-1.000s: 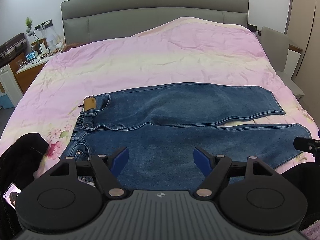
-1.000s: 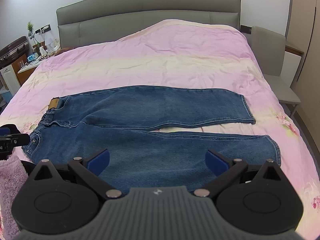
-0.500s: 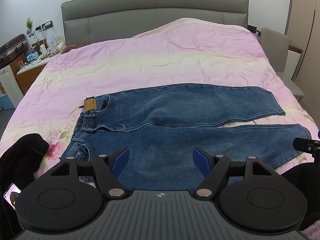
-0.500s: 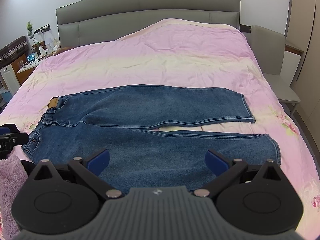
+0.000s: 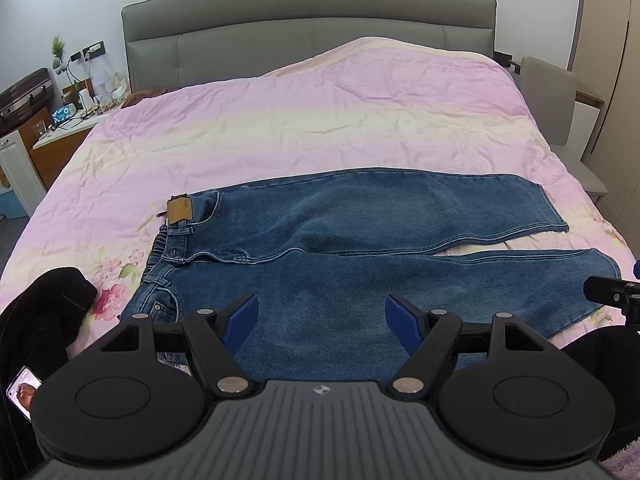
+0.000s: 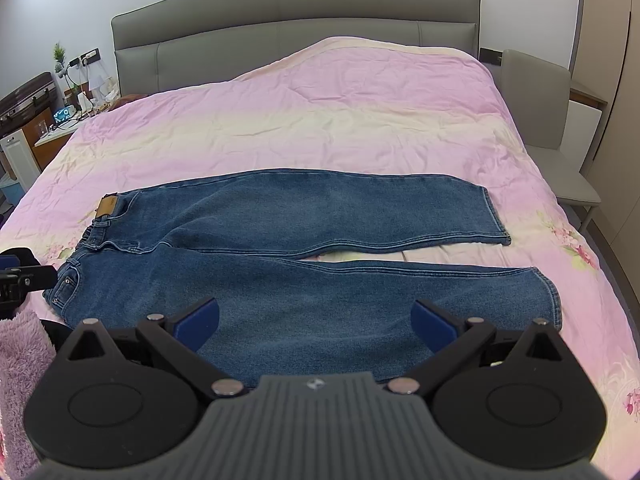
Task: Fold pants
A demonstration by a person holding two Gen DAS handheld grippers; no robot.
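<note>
Pink floral bedding (image 5: pixel 320 120) covers the bed and carries the jeans (image 5: pixel 360 216), spread flat near the foot edge. Long axis: across the bed, waistband (image 5: pixel 168 248) toward the left, hems (image 6: pixel 496 216) toward the right; the legs part slightly at the hems.

Left gripper (image 5: pixel 322 320) and right gripper (image 6: pixel 316 320) hover over the near leg, fingers spread wide, holding nothing.

Risks:
- Gripping only the top denim layer would leave the lower layer behind and skew the fold.
- Pinching the bedding along with the denim would drag it.
- Uneven lift between the two grippers would misalign the legs.
</note>
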